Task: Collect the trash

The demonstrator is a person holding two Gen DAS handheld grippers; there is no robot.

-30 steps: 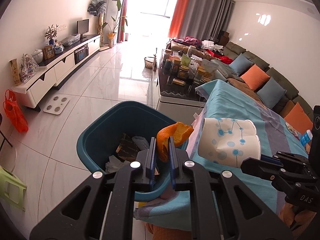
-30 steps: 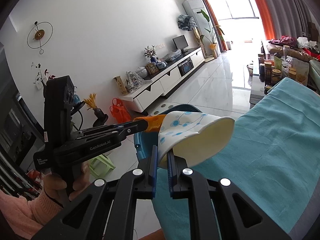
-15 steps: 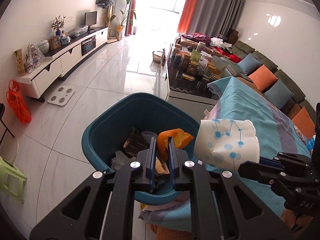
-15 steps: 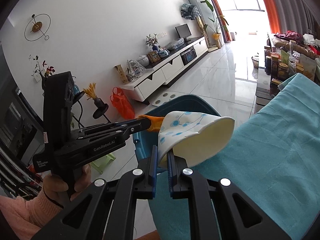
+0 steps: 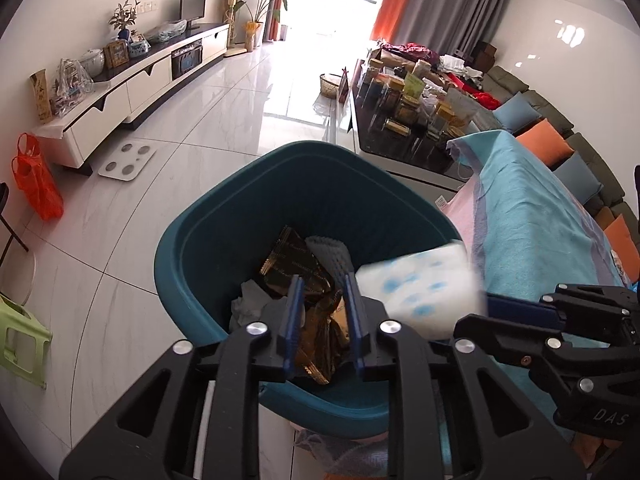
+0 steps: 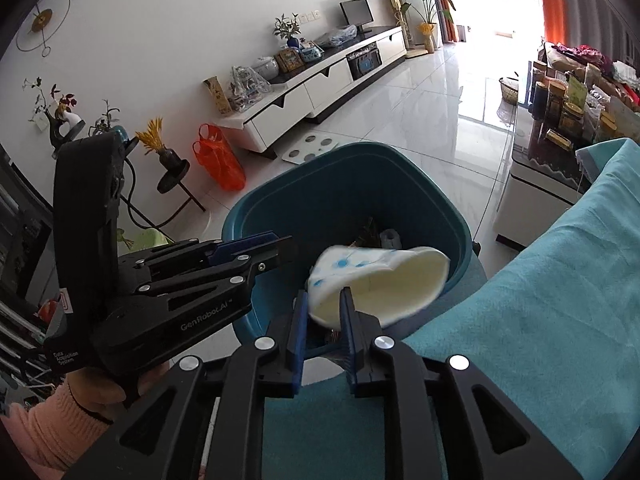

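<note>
Dropping trash: our left gripper (image 5: pixel 322 312) gapes empty above the bin (image 5: pixel 208 232); our right gripper (image 6: pixel 325 320), parted, frees the paper cup (image 6: pixel 380 280); next, withdraw.

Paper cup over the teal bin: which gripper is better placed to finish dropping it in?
Right. The right gripper has the paper cup loose between its parted jaws, over the teal bin. The left gripper is open and empty above the trash inside, so it has nothing to release.
</note>
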